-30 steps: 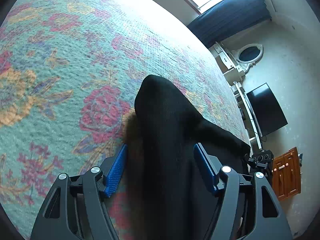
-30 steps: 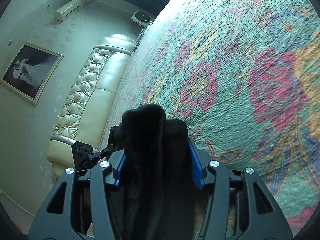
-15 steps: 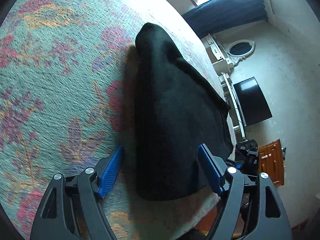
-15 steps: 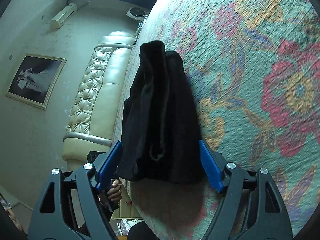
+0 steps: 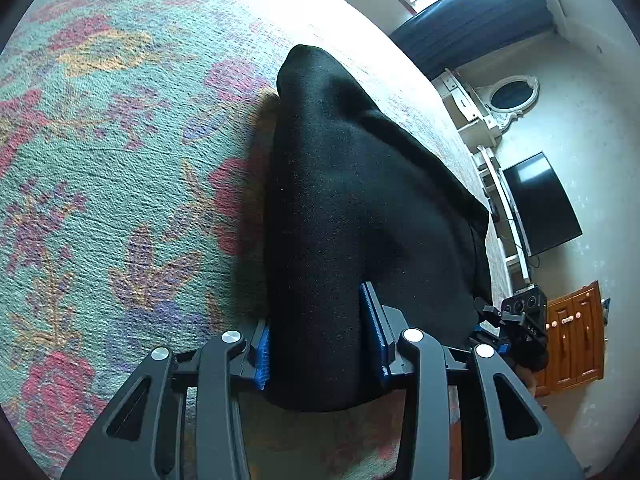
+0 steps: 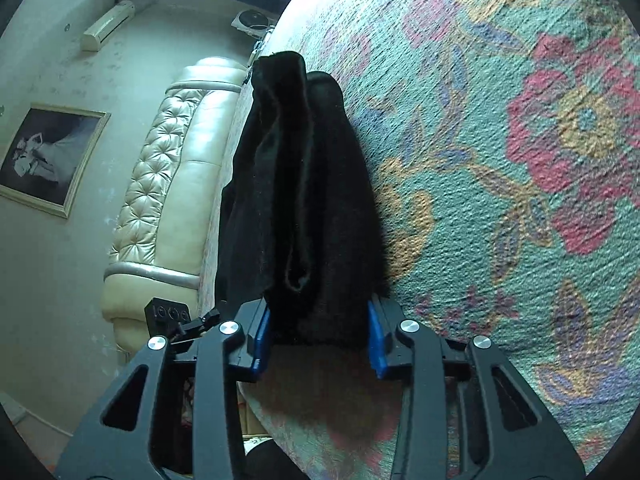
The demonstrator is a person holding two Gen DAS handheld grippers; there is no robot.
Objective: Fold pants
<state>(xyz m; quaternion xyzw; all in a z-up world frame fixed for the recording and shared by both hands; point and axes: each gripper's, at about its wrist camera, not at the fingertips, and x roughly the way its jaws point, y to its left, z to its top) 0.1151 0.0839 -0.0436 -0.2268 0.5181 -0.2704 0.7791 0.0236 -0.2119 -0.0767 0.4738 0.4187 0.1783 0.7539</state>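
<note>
The black pants (image 5: 352,200) lie folded in a thick bundle on the floral bedspread (image 5: 100,160). My left gripper (image 5: 320,344) has its blue pads pressed against both sides of the bundle's near edge, shut on it. In the right wrist view the same pants (image 6: 304,200) show several stacked layers. My right gripper (image 6: 318,336) has its blue pads tight on the near edge of that end. Each gripper shows in the other's view, the right one (image 5: 520,320) at the bundle's far side and the left one (image 6: 172,316) likewise.
The bedspread (image 6: 500,160) stretches wide on the outer side of each gripper. A cream tufted headboard (image 6: 168,184) and a framed picture (image 6: 44,156) stand beyond one edge. A television (image 5: 540,204), white shelves (image 5: 484,128) and a wooden cabinet (image 5: 572,340) stand beyond the other.
Half a second ago both grippers were open and apart around the pants lying on the bed. Now both have moved forward and closed on the near edge of the folded bundle.
</note>
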